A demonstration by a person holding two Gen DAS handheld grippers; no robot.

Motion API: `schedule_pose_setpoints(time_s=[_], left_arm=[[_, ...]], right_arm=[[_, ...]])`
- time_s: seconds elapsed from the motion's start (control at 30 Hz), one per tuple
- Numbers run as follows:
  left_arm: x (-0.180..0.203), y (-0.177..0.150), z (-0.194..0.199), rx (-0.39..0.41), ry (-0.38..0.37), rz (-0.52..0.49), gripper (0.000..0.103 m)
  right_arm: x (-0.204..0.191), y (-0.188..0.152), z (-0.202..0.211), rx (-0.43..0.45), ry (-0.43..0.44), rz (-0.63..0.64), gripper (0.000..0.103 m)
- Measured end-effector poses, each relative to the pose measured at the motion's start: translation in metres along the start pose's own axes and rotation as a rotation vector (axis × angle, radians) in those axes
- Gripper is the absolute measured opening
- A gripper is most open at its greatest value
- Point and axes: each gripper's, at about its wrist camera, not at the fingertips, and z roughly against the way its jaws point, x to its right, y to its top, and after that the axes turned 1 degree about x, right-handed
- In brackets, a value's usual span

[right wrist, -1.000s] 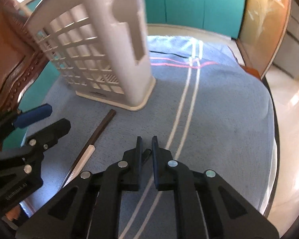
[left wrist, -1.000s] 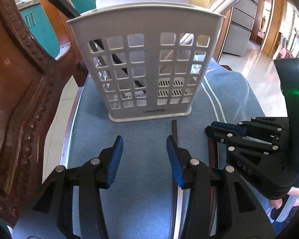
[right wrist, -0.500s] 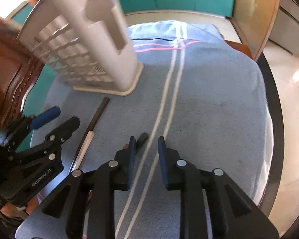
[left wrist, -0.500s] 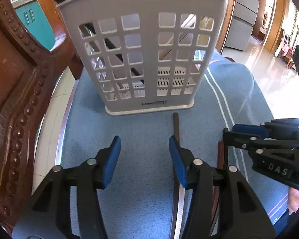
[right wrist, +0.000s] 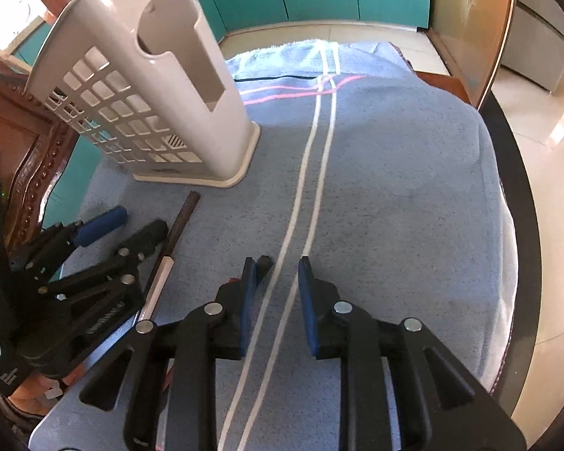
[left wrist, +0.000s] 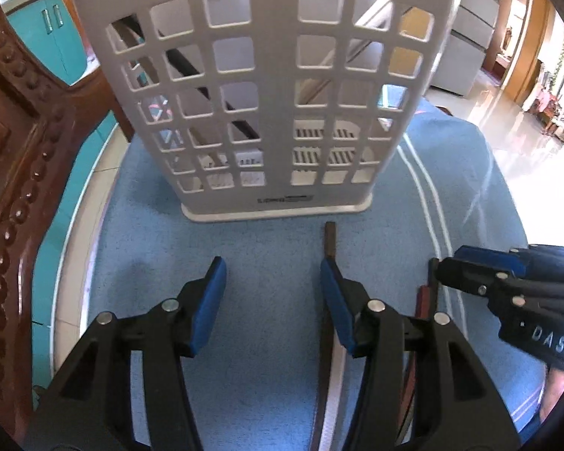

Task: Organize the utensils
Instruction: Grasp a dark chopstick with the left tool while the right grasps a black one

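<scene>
**A:** While the left wrist view is up, what do you log?

**B:** White slotted utensil holder (left wrist: 267,94) upright, filling the upper centre, standing on a blue towel (left wrist: 263,255) with pale stripes. Dark sticks lean inside its left compartment, seen through the holes. Left tongs (left wrist: 272,285) at lower centre, blue pads parted about halfway, nothing but towel between them; their jaws have just been opening. Brown chopstick (left wrist: 329,240) lies lengthwise just beside the right pad, its tip near the holder's base but not touching it. Right tongs (left wrist: 441,268) enter from the right edge, tips near a second dark utensil (left wrist: 425,300) lying on the towel.

**A:** And the right wrist view?

**B:** Holder (right wrist: 146,86) in the upper left, tilted by the lens, open slot in its side wall. Right tongs at lower centre (right wrist: 274,282), jaws narrowly apart, having just opened; only the towel's two white stripes (right wrist: 319,150) run between the pads. Second utensil's dark end (right wrist: 264,263) sits just outside the left pad, not gripped. Chopstick (right wrist: 178,225), brown at the far end and pale nearer the camera, lies at left centre, beside the left tongs (right wrist: 131,225) at the left edge. Carved wooden chair (right wrist: 30,173) behind them; the bench's dark rim (right wrist: 522,203) curves down the right.
</scene>
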Motion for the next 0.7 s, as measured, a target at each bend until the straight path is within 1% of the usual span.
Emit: schedule_pose_setpoints(time_s=[0.03, 0.13, 0.17, 0.23, 0.33, 0.37, 0.4, 0.47, 0.5, 0.53, 0.6, 0.63, 0.67, 0.7], left_arm=[[-0.001, 0.000, -0.005, -0.027, 0.019, -0.002, 0.055], [-0.004, 0.005, -0.012, -0.030, 0.012, 0.016, 0.055], [-0.006, 0.004, -0.013, -0.031, 0.019, 0.017, 0.055], [-0.011, 0.003, -0.015, -0.030, 0.024, 0.034, 0.055], [-0.021, 0.003, -0.019, -0.030, 0.012, 0.056, 0.055], [-0.022, 0.004, -0.019, -0.029, 0.010, 0.057, 0.054], [-0.022, 0.004, -0.020, -0.028, 0.008, 0.057, 0.054], [-0.021, 0.006, -0.019, -0.021, -0.001, 0.055, 0.054], [-0.020, 0.007, -0.019, -0.016, -0.004, 0.051, 0.054], [-0.019, 0.008, -0.016, -0.012, -0.004, 0.048, 0.054], [-0.019, 0.009, -0.016, -0.008, -0.006, 0.043, 0.054], [-0.019, 0.010, -0.017, -0.007, -0.008, 0.043, 0.054], [-0.019, 0.011, -0.018, -0.007, -0.009, 0.045, 0.054], [-0.020, 0.011, -0.019, -0.005, -0.010, 0.048, 0.054]], right_arm=[[-0.002, -0.001, 0.000, 0.004, -0.002, 0.002, 0.024], [-0.014, -0.003, -0.001, 0.023, -0.027, 0.042, 0.024], [-0.022, -0.005, -0.002, 0.035, -0.062, 0.088, 0.021], [-0.034, -0.009, -0.004, 0.046, -0.100, 0.168, 0.016], [-0.044, -0.015, -0.003, 0.052, -0.149, 0.281, 0.016], [-0.045, -0.016, -0.002, 0.052, -0.167, 0.297, 0.016], [-0.043, -0.018, -0.001, 0.057, -0.228, 0.329, 0.015], [-0.037, -0.020, 0.001, 0.067, -0.287, 0.350, 0.013], [-0.031, -0.020, 0.002, 0.072, -0.314, 0.340, 0.013], [-0.024, -0.019, 0.005, 0.075, -0.315, 0.311, 0.013], [-0.010, -0.017, 0.013, 0.061, -0.239, 0.219, 0.014], [-0.004, -0.016, 0.018, 0.048, -0.191, 0.171, 0.018], [0.003, -0.017, 0.022, 0.024, -0.123, 0.116, 0.028], [0.006, -0.017, 0.025, -0.002, -0.070, 0.081, 0.033]])
